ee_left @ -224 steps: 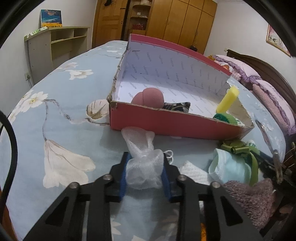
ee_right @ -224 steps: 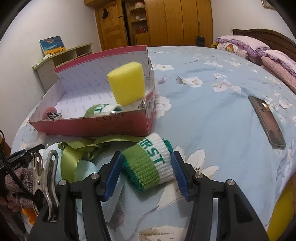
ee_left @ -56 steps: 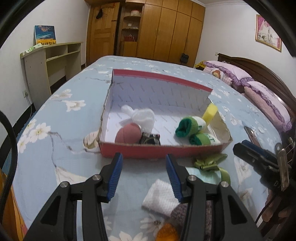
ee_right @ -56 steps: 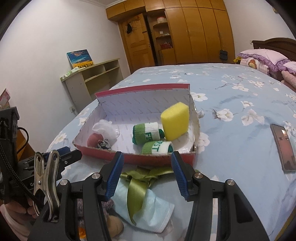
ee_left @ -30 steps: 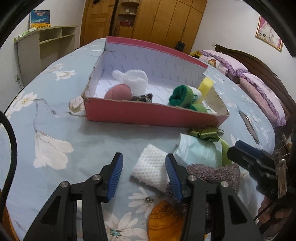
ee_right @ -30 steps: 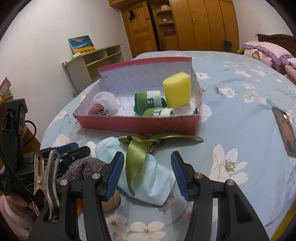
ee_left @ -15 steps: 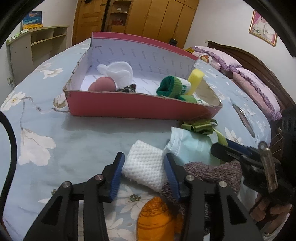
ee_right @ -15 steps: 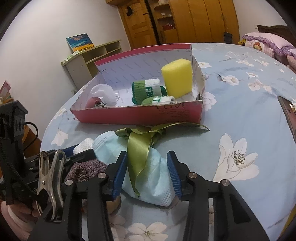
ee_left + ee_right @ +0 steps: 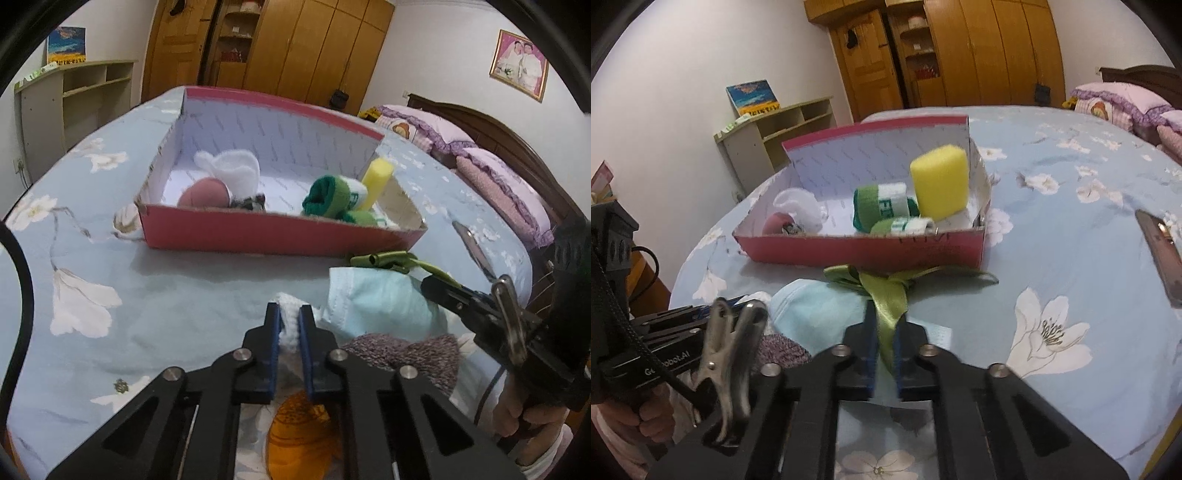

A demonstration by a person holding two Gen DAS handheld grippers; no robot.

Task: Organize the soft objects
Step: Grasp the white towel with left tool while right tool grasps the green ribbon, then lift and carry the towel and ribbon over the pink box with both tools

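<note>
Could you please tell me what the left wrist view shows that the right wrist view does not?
Only the left wrist view shows the left gripper shut on the white cloth and an orange item below. Only the right shows the right gripper pinching the green ribbon. Both show the pink box and blue mask.

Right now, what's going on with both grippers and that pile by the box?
A person is sorting soft things into the pink box on the bed. Both sets of jaws have just been closing. The left gripper is now shut on the white knit cloth, and the right gripper is shut on the green ribbon lying over the light blue face mask. Neither is lifted yet. The box already holds the yellow sponge, two green wristbands and a few other things.
</note>
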